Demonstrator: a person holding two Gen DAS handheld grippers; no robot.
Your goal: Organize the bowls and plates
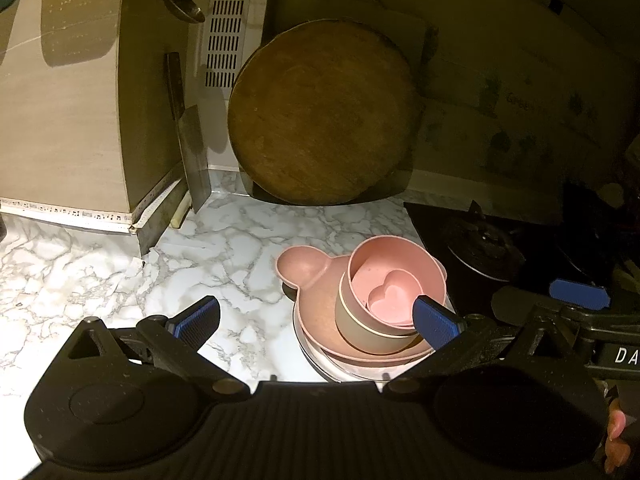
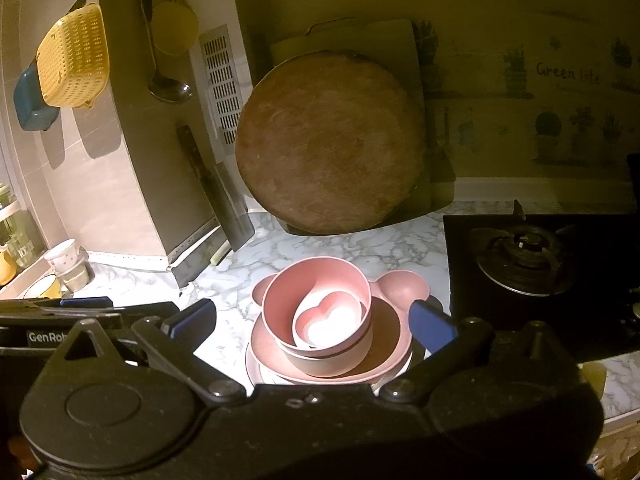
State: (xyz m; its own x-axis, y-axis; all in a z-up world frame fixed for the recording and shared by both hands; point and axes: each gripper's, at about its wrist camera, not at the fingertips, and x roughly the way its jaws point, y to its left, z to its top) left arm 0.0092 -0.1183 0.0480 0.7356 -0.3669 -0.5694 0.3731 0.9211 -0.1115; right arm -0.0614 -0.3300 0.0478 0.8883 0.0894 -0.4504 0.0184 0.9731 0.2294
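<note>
On my marble worktop [image 2: 320,248] the stacked dishes [image 2: 326,332] sit just left of the black hob [image 2: 532,264]: a heart-shaped dish [image 2: 326,320] inside a pink bowl [image 2: 280,300], on a bear-eared plate [image 2: 400,286]. A round chopping board [image 2: 328,144] and a cleaver [image 2: 228,204] lean behind. My left gripper [image 1: 316,320] and right gripper [image 2: 312,326] both gape wide, jaws holding nothing. The wall sticker reads "Green life"; smaller print beneath blurs.
</note>
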